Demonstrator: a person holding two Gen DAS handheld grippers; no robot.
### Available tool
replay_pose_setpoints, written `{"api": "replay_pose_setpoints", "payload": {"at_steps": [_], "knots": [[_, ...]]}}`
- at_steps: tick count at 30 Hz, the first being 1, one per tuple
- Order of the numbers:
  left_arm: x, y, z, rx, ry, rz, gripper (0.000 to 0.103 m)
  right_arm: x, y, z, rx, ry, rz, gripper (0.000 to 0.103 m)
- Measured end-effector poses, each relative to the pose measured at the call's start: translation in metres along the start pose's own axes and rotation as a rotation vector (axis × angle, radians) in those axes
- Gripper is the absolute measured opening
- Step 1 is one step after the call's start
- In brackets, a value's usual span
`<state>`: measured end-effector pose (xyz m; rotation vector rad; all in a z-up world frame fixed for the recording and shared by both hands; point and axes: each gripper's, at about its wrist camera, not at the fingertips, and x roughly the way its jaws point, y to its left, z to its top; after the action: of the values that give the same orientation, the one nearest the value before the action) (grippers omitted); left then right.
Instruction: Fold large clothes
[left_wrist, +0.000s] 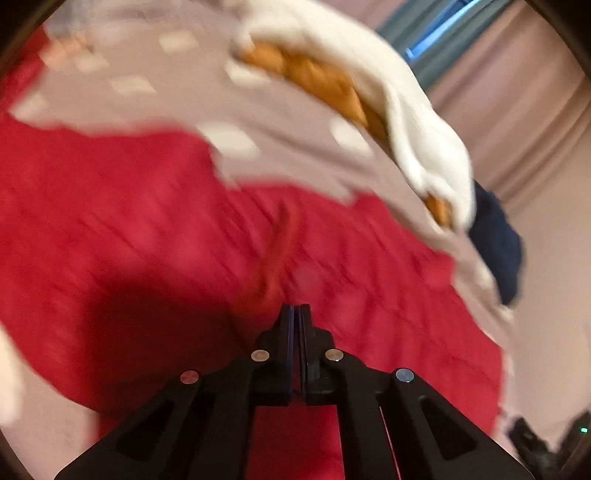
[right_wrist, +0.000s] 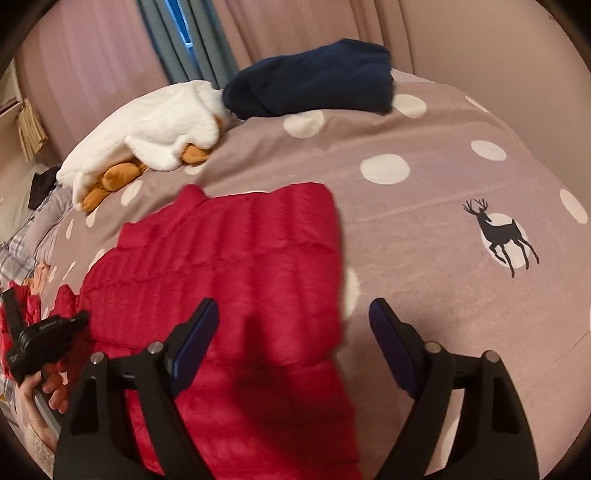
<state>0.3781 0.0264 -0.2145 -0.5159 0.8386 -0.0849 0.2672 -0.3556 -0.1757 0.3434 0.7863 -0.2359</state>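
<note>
Red quilted puffer jacket (right_wrist: 229, 280) lies spread flat on the mauve polka-dot bedspread (right_wrist: 424, 229), collar toward eleven o'clock. Right gripper (right_wrist: 295, 328) hovers over its hem with jaws wide apart, empty. Left gripper (left_wrist: 296, 314) has jaws together; in the blur they seem to pinch nothing. A white plush toy (right_wrist: 162, 129) lies at eleven o'clock.

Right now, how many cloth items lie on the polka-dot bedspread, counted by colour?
Red: 1, quilted jacket
Navy: 1, folded garment
White with orange: 1, plush goose
Total: 3
</note>
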Motion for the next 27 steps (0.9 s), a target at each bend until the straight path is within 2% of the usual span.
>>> {"api": "replay_pose_setpoints", "payload": {"at_steps": [1,4,8,10,12,13,14,16,17,18,20,22,23,24,26,27], "knots": [[-0.007,0.006,0.006,0.002,-0.046,0.045,0.002,0.002,-0.003,0.002,0.009,0.004,0.001,0.078],[-0.014,0.026,0.015,0.021,-0.058,0.144,0.002,0.008,-0.006,0.005,0.040,0.009,0.019,0.075],[-0.020,0.048,0.013,-0.005,-0.002,0.070,0.002,0.023,0.003,0.005,0.076,0.060,0.069,0.076],[-0.026,0.050,0.009,-0.019,0.026,-0.002,0.004,0.028,0.006,0.004,0.099,0.071,0.073,0.077],[-0.020,0.042,0.007,-0.040,0.095,-0.080,0.005,0.028,0.008,0.002,0.110,0.063,0.073,0.077],[-0.016,0.040,0.006,-0.057,0.134,-0.134,0.012,0.028,0.009,0.001,0.110,0.062,0.065,0.077],[-0.013,0.034,0.005,-0.070,0.152,-0.159,0.026,0.028,0.010,0.001,0.107,0.063,0.062,0.077],[-0.002,0.026,0.002,-0.090,0.165,-0.168,0.044,0.027,0.009,-0.001,0.099,0.068,0.061,0.077],[0.002,0.022,0.000,-0.090,0.172,-0.160,0.045,0.027,0.009,-0.001,0.095,0.068,0.061,0.077],[0.002,0.021,-0.004,-0.092,0.175,-0.161,0.045,0.026,0.008,-0.001,0.091,0.066,0.056,0.077],[0.010,0.012,-0.009,-0.094,0.184,-0.211,0.045,0.026,0.004,0.001,0.084,0.058,0.038,0.077],[0.014,0.005,-0.011,-0.099,0.179,-0.217,0.045,0.027,0.001,0.002,0.077,0.054,0.018,0.077],[0.017,-0.001,-0.013,-0.090,0.159,-0.200,0.036,0.027,-0.002,0.002,0.080,0.053,0.010,0.077],[0.018,-0.005,-0.014,-0.075,0.133,-0.172,0.030,0.028,-0.004,0.002,0.085,0.053,0.007,0.077],[0.020,-0.012,-0.018,-0.043,0.090,-0.091,0.015,0.029,-0.009,0.000,0.096,0.059,0.005,0.077],[0.020,-0.012,-0.020,-0.038,0.076,-0.064,0.014,0.030,-0.012,0.000,0.100,0.062,0.005,0.077]]}}
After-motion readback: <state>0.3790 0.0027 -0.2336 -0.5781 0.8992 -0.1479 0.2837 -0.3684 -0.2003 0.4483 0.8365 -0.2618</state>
